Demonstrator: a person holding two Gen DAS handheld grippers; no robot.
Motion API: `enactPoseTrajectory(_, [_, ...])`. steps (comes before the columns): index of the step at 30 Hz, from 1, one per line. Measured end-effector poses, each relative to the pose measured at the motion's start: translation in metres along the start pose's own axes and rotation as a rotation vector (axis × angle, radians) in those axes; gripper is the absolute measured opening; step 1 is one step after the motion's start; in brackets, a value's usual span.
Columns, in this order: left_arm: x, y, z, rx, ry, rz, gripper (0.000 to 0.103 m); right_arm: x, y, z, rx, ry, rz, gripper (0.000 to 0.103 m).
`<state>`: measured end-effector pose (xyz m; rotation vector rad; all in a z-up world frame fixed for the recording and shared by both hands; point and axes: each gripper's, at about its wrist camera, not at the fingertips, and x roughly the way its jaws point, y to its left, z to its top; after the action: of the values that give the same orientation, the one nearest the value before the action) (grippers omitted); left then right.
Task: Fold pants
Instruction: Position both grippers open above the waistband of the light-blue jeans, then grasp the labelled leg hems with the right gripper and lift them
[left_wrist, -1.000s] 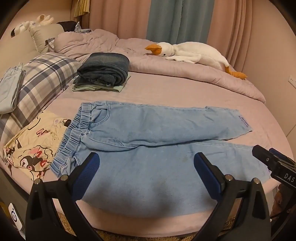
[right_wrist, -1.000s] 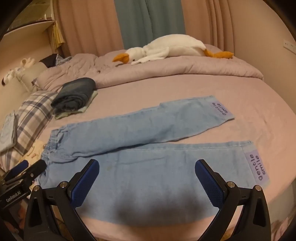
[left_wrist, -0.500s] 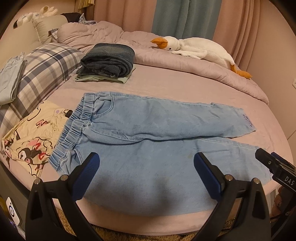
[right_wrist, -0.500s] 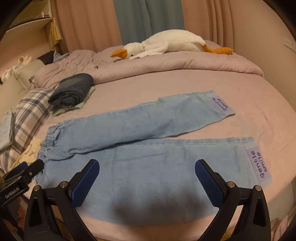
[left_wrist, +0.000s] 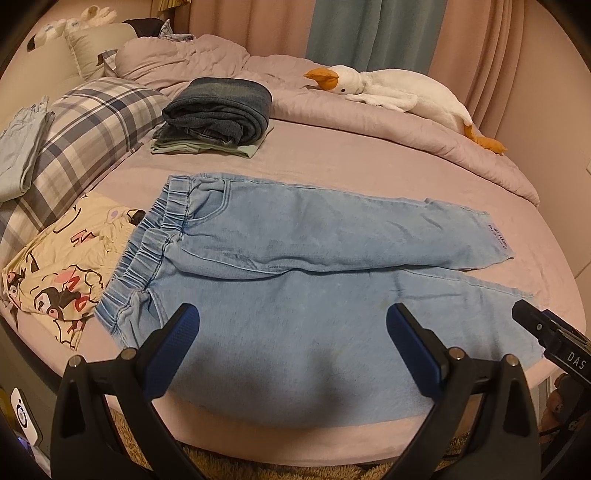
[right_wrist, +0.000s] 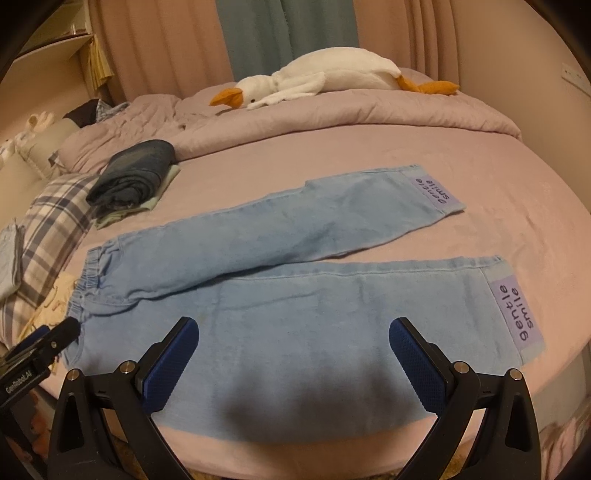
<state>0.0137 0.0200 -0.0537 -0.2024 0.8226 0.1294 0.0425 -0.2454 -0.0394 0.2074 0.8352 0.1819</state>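
Both grippers have eased in toward the bed's near edge since a second ago; pants sit larger in both views. Left gripper (left_wrist: 291, 332) spread wide, holding nothing, poised above the near leg close to the waistband (left_wrist: 147, 251). Right gripper (right_wrist: 293, 345) likewise released and empty, over the same leg nearer the cuff label (right_wrist: 517, 314). Light-blue pants (right_wrist: 295, 295) lie flat along the bed (right_wrist: 517, 229) near edge, legs splayed apart, unfolded. Probably staged for a two-point pick. Folded dark jeans (left_wrist: 218, 110) sit toward the far left corner.
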Motion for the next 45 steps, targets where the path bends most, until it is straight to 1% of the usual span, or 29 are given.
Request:
enactPoseTrajectory(18, [0.005, 0.007, -0.004, -0.019, 0.017, 0.005, 0.101, 0.005, -0.013, -0.001, 0.04, 0.027, -0.035, 0.103])
enactPoseTrajectory(34, [0.011, 0.02, -0.005, -0.049, 0.033, 0.016, 0.099, 0.008, -0.028, -0.003, 0.085, 0.055, -0.086, 0.103])
enactPoseTrajectory(45, [0.011, 0.023, -0.004, -0.06, 0.033, 0.022, 0.098, 0.007, -0.033, -0.002, 0.097, 0.057, -0.092, 0.103])
